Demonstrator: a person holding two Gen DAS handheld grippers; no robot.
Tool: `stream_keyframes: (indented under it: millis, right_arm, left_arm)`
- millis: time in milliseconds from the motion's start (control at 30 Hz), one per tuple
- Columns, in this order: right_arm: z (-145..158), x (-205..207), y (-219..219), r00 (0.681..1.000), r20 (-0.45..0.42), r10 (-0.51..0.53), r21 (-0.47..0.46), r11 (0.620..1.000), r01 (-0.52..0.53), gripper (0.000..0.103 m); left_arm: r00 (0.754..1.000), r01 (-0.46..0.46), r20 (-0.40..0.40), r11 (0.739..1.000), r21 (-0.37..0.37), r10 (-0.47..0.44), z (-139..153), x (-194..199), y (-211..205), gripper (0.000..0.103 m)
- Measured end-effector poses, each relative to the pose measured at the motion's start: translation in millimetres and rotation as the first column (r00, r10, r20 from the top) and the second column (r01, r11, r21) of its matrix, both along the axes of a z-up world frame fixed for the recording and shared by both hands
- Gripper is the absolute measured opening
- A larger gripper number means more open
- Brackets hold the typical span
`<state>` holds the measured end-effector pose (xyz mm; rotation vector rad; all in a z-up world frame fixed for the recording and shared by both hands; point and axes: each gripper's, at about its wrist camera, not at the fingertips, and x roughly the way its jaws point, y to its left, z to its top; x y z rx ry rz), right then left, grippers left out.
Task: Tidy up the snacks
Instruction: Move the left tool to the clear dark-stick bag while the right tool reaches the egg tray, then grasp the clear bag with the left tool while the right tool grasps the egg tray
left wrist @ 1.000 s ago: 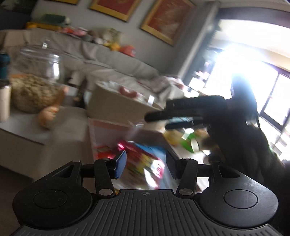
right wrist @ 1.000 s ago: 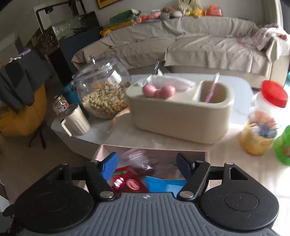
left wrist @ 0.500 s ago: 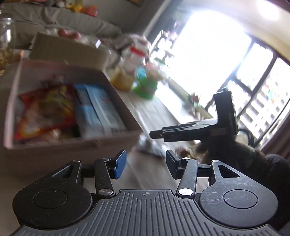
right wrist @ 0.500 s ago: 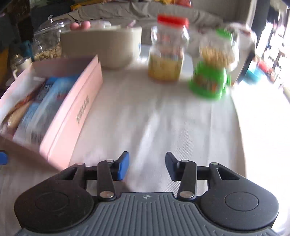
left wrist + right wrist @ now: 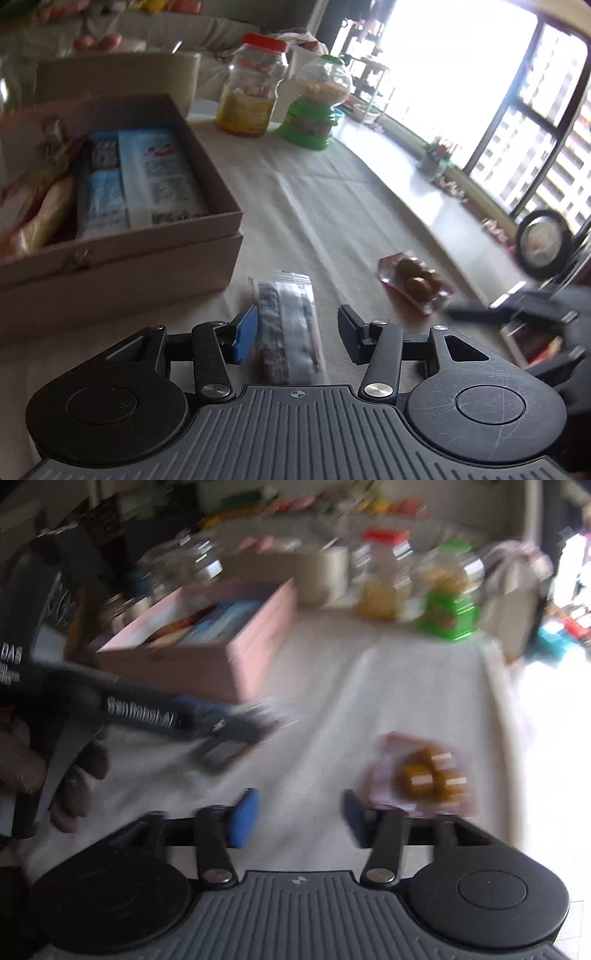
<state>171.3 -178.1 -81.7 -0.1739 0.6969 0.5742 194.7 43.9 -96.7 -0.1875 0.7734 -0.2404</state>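
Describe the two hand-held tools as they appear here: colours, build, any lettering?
Both match: a dark grey ribbed base, two round black discs, black linkage arms with silver pivot screws. On the left tool and the right tool, one pad is bright blue, the other dark. Seen from the right wrist, the left tool's side carries white lettering, too blurred to read. No cables or sleeve show clearly.

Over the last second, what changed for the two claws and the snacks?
Both claws left the pink box for loose packets on the tablecloth: the left claw, open, now straddles a clear packet; the right claw, empty and opening, nears the pink packet of brown sweets. Box contents and jars stayed put.
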Motion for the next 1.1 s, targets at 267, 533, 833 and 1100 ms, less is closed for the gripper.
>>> stream_keyframes:
  millis: [267, 533, 833, 1100]
  right_arm:
    - [-21.4, 52.9, -35.2, 0.976, -0.057, -0.209, 0.084, 0.973, 0.214, 0.087]
    - [-26.5, 56.3, -16.2, 0.978, 0.045, -0.202, 0.001, 0.979, 0.202, 0.051]
    - [-25.6, 8.1, -23.8, 0.992, -0.063, -0.108, 0.054, 0.992, 0.111, 0.048]
    - [-34.4, -78.7, -39.0, 0.995, 0.049, -0.083, -0.064, 0.994, 0.086, 0.082]
  left_arm:
    - [0.993, 0.11, -0.036, 0.992, 0.056, -0.108, -3.7, -5.0, -31.6, 0.053]
    - [0.992, 0.119, -0.048, 0.99, 0.076, -0.116, -4.4, -18.8, -33.8, 0.049]
    - [0.995, 0.091, -0.037, 0.994, 0.065, -0.089, -3.0, -27.5, -31.5, 0.047]
    - [0.994, 0.103, -0.039, 0.994, 0.035, -0.101, -1.9, -51.5, -34.3, 0.047]
